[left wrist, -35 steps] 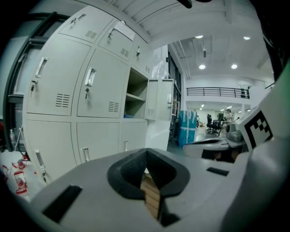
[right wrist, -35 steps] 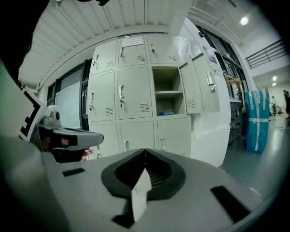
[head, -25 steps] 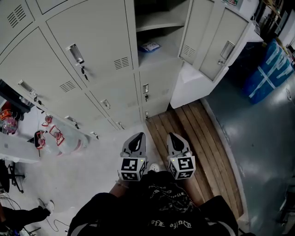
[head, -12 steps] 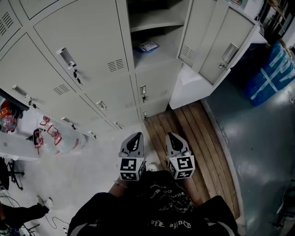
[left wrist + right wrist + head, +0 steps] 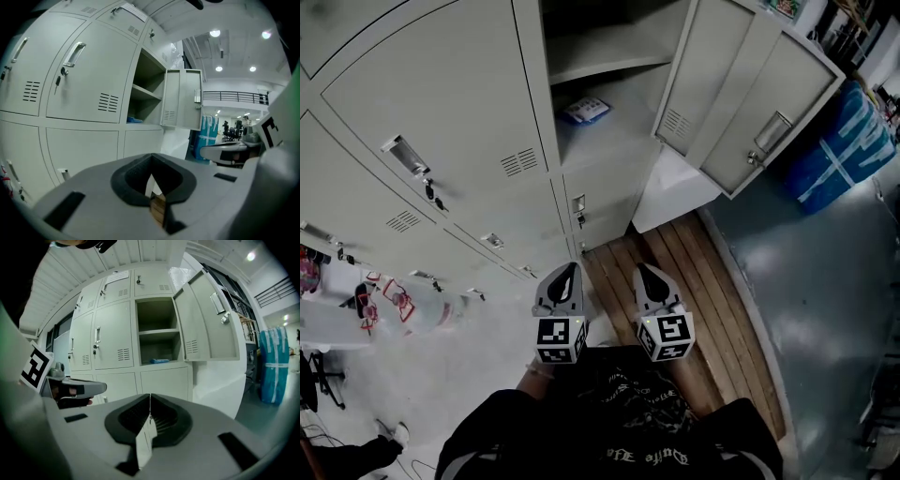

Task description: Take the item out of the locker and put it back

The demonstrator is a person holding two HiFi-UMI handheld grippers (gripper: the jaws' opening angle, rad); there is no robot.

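While you stand facing the bank of lockers (image 5: pixel 441 122), both tools ride side by side low in front of your body, well short of the cabinets. Your left gripper (image 5: pixel 565 272) is clenched on nothing: its own view shows the two jaws meeting at the tip, with only floor visible through the notch behind them. Your right gripper (image 5: pixel 644 274) is likewise pressed closed and empty, its jaws joined along a thin seam that lines up with the open locker ahead. The item (image 5: pixel 586 110), a flat blue packet, lies on the lower shelf of the open compartment (image 5: pixel 623 141), toward the shelf's left side and well apart from both grippers. That compartment's door (image 5: pixel 741 103) is swung wide to the right, its handle facing outward. Wooden planks (image 5: pixel 694 272) cover the floor under your right gripper, at the foot of the lockers, and a blue wrapped bundle (image 5: pixel 848 141) stands farther right, beyond the door.
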